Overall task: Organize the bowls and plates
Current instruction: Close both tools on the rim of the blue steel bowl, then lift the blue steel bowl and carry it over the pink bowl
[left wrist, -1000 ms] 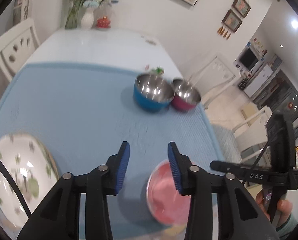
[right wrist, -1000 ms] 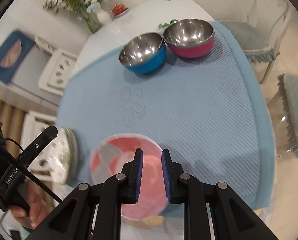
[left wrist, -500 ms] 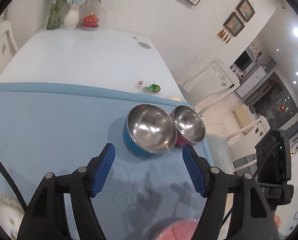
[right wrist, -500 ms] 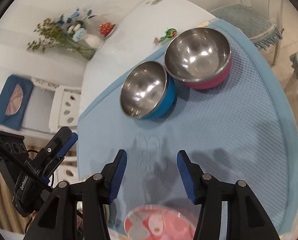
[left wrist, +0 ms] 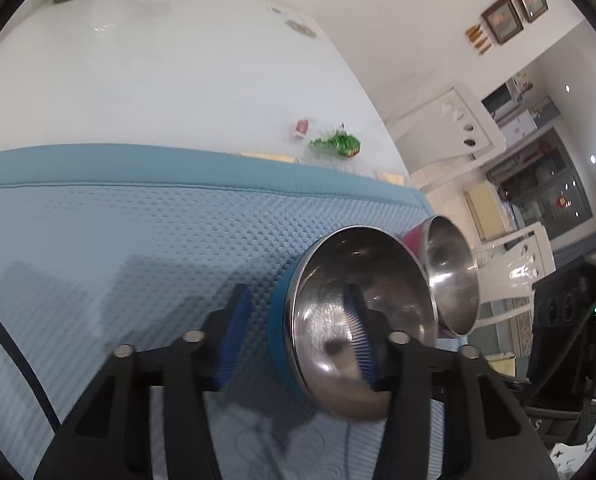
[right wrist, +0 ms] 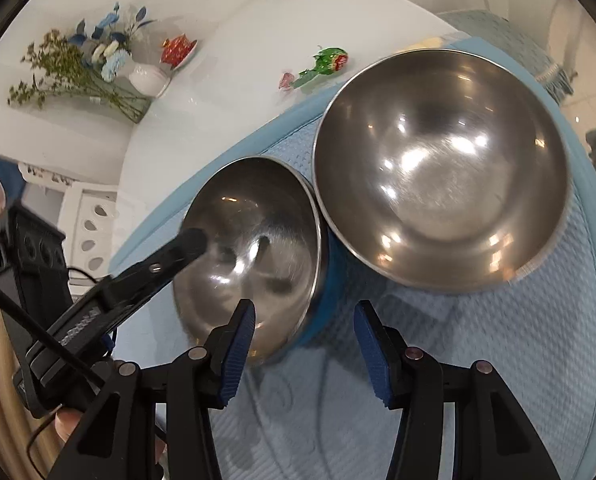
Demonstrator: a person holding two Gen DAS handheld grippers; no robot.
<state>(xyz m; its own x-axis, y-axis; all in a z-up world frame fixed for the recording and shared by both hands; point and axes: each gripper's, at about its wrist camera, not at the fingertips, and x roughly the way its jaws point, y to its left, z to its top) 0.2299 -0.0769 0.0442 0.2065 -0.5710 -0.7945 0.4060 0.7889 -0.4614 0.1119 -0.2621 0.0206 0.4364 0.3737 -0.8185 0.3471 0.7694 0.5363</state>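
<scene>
Two steel bowls stand side by side on the blue mat [left wrist: 138, 240]. The blue bowl [left wrist: 338, 280] [right wrist: 250, 240] is tipped up on its side. My left gripper [left wrist: 296, 328] straddles its rim, one pad inside the bowl and the other outside, a small gap showing beside the blue wall. Its jaws are closing. The pink bowl [left wrist: 450, 276] [right wrist: 438, 168] sits upright just beyond. My right gripper [right wrist: 304, 340] is open just in front of the blue bowl's near edge, gripping nothing. One of the left gripper's fingers [right wrist: 178, 252] shows at the blue bowl's rim in the right wrist view.
The mat covers the near half of a white table [left wrist: 178, 60]. Sweet wrappers [left wrist: 338, 144] lie just past the mat's far edge. A vase of flowers [right wrist: 146, 76] and a red dish [right wrist: 178, 46] stand at the far end. White chairs [left wrist: 450, 120] flank the table.
Both grippers moved forward from the pink plate to the bowls; the plates left view. The right jaws opened. The left jaws widened, then narrowed round the blue bowl's rim, and that bowl tipped.
</scene>
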